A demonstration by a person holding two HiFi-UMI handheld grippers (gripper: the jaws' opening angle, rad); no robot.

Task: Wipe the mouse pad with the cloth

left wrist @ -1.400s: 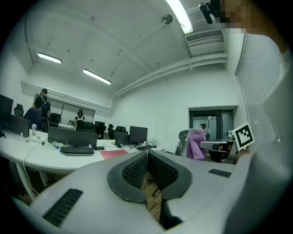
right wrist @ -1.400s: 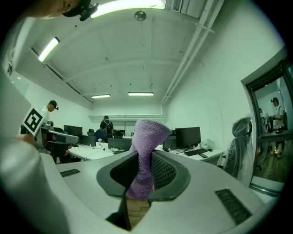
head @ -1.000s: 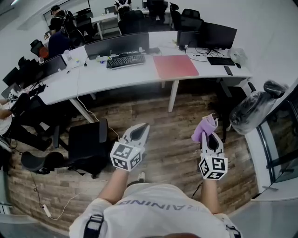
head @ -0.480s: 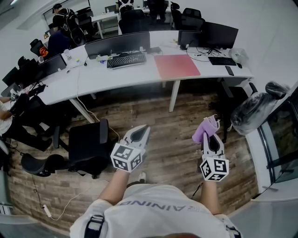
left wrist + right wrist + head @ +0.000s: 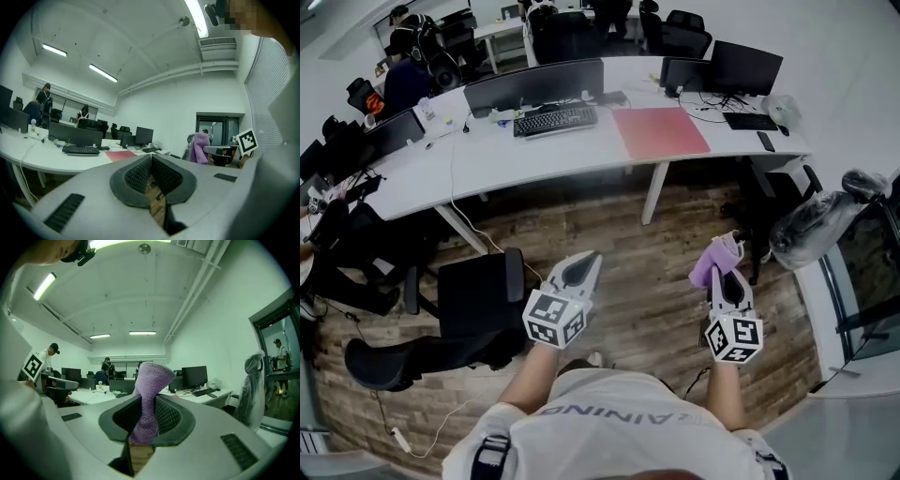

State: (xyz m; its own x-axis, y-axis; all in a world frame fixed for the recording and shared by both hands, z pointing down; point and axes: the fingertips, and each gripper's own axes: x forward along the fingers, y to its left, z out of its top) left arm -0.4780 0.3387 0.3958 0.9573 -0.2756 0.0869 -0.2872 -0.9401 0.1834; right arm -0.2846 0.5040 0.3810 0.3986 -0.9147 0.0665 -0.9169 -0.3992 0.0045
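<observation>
Both jaws closed, right gripper (image 5: 146, 405) pinching cloth (image 5: 153, 376)

Purple cloth (image 5: 149, 397): fuzzy pile, matt. Left gripper (image 5: 584, 263) and right gripper (image 5: 724, 276) shells: smooth matt grey plastic; pads (image 5: 136, 175) dark, finely ribbed. Mouse pad (image 5: 661, 131): pink, matt. Desk (image 5: 534, 152): smooth white. Floor (image 5: 628, 234): grained wood planks.

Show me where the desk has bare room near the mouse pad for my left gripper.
Bare desk lies in front of the keyboard, left of the mouse pad, and in a narrower strip between the pad and the phone. Behind the pad it is crowded with monitors and cables. The left gripper is shut and empty.
</observation>
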